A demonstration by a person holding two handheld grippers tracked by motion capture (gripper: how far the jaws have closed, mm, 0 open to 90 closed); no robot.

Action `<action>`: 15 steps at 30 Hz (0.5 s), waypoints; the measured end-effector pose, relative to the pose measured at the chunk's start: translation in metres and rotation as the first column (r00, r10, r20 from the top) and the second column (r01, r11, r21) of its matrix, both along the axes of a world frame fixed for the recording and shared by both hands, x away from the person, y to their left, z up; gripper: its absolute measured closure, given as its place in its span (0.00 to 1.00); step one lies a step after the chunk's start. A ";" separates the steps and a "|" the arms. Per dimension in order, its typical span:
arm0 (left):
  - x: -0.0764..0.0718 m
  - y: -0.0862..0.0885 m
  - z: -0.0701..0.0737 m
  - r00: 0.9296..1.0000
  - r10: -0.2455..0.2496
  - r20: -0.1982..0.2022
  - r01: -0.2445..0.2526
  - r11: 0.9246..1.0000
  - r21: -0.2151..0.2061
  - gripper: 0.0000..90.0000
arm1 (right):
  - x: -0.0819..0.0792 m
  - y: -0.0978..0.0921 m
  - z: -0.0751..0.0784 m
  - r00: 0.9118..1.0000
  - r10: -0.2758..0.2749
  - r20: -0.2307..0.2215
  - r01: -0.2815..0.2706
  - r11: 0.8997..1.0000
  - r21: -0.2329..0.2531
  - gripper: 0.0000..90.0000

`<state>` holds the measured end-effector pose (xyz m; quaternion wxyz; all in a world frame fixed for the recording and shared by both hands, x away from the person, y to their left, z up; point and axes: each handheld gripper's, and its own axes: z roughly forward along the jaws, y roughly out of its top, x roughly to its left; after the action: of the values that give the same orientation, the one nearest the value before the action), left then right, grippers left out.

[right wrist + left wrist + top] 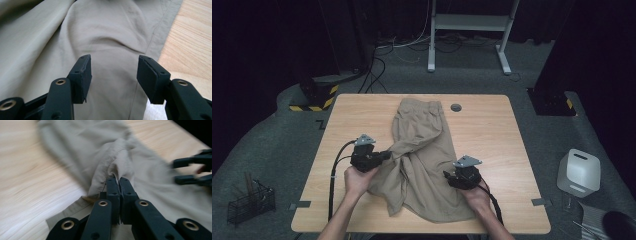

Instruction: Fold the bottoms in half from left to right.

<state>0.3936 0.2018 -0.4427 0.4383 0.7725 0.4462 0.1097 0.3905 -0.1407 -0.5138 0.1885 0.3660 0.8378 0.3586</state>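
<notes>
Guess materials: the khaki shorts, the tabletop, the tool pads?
Khaki beige shorts: thin woven cloth, likely cotton or a blend; matte, soft creases, stitched seams. Light wooden tabletop: wood-grain surface, possibly laminate; smooth, low sheen. Black pads of the right tool: look like matte rubber or foam on plastic; slightly frayed edges.

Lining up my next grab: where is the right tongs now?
In the high view, the right tongs sit open over the khaki shorts near their right edge, toward the table's near side.
</notes>
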 end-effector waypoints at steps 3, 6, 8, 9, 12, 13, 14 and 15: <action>-0.007 -0.023 0.004 0.998 -0.068 0.004 0.068 0.998 -0.010 0.98 | -0.006 -0.002 0.000 1.000 0.007 -0.002 -0.007 1.000 0.000 0.50; -0.008 -0.048 -0.009 0.993 -0.116 -0.013 0.117 0.991 0.058 0.98 | -0.010 -0.004 -0.001 1.000 0.013 -0.010 -0.013 1.000 -0.007 0.50; -0.004 -0.060 -0.023 0.990 -0.128 -0.053 0.133 0.987 0.087 0.98 | -0.010 -0.005 -0.004 1.000 0.013 -0.022 -0.013 1.000 -0.010 0.50; -0.001 -0.064 -0.030 0.990 -0.123 -0.069 0.130 0.987 0.098 0.98 | -0.010 -0.006 -0.005 1.000 0.012 -0.029 -0.012 1.000 -0.012 0.50; 0.008 -0.071 -0.047 0.991 -0.092 -0.095 0.106 0.981 0.160 0.98 | -0.009 -0.006 -0.007 0.999 0.011 -0.039 -0.011 1.000 0.004 0.51; 0.010 -0.071 -0.050 0.992 -0.082 -0.100 0.098 0.981 0.168 0.98 | -0.008 -0.006 -0.008 0.999 0.012 -0.038 -0.012 1.000 0.011 0.51; 0.013 -0.072 -0.054 0.992 -0.065 -0.104 0.084 0.979 0.188 0.98 | -0.007 -0.005 -0.008 0.999 0.013 -0.040 -0.012 1.000 0.017 0.51; 0.016 -0.071 -0.056 0.993 -0.058 -0.106 0.078 0.977 0.199 0.98 | -0.005 -0.004 -0.009 0.999 0.008 -0.039 -0.007 1.000 0.025 0.51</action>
<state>0.4100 0.1308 -0.4985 0.3380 0.8324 0.4273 0.1009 0.3859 -0.1450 -0.5230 0.1662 0.3719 0.8382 0.3625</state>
